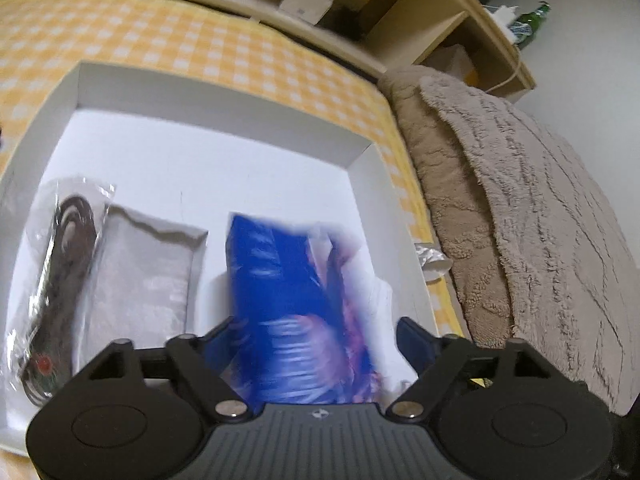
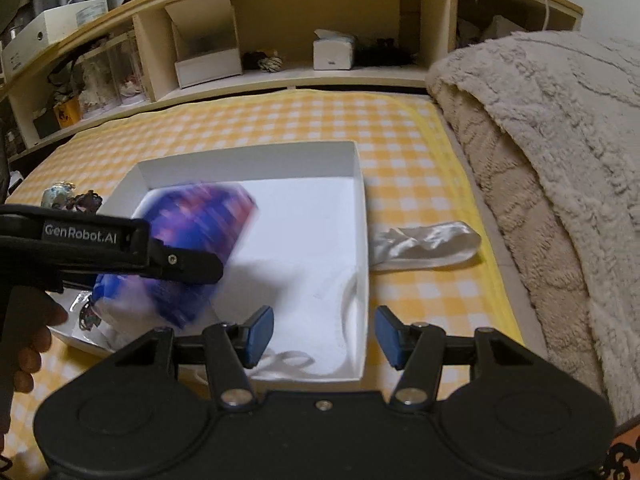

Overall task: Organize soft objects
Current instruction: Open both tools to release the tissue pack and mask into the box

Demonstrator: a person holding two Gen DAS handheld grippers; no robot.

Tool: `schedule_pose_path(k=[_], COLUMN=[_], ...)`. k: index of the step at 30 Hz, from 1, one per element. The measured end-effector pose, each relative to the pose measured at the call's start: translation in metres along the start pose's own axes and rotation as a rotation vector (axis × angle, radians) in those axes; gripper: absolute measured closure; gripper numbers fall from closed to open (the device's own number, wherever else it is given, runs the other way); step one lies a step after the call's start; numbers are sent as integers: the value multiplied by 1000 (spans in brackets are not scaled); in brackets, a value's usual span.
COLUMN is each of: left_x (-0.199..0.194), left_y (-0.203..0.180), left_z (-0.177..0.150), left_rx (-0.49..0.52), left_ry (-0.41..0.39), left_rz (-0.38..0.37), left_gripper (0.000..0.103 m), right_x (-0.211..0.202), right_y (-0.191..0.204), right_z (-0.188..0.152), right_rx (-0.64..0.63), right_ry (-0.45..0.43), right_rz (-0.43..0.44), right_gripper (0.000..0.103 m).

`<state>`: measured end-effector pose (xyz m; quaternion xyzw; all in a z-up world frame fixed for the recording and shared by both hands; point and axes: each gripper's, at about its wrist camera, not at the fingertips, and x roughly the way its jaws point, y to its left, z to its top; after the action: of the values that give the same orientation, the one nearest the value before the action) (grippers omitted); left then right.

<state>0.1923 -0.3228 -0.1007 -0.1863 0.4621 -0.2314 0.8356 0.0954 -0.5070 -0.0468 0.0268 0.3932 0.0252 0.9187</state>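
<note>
Over the shallow white cardboard box (image 2: 360, 208), left hand-held gripper (image 1: 316, 332) clamps the blue-purple soft packet (image 1: 288, 300); placing step, release next. Right hand-held gripper (image 2: 325, 334) apart, empty.

My gripper pads (image 2: 259, 334) are bright blue on black arms. The bundle (image 1: 296, 312) in my white box (image 2: 362, 280) is royal blue with purple-pink streaks. Bedsheet (image 2: 420, 184) is yellow-and-white gingham, blanket (image 2: 560, 160) beige, and there's a shiny white satin piece (image 2: 424, 248) by the box's right edge.
</note>
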Motion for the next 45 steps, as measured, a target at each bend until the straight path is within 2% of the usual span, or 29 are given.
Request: schedule_pose_path(k=[4,14,31,45], left_x=[2,-18,-103,-167], left_y=[1,-9,-17,-8], left_z=[0,2,4,-9], left_rx=[-17,71,196,311], left_ry=[13,27,-65,-140], left_rz=[1,12,42,116], left_gripper=[17,17,16,0], right_x=[-2,-16,-71,-117], right_y=[-4,-3,29,61], right_z=[-4,-5,16,17], right_rx=[12,33,39,74], right_ry=[5,5,-56,-120], right_rz=[2,2,-19,-44], right_gripper=[46,46,42,27])
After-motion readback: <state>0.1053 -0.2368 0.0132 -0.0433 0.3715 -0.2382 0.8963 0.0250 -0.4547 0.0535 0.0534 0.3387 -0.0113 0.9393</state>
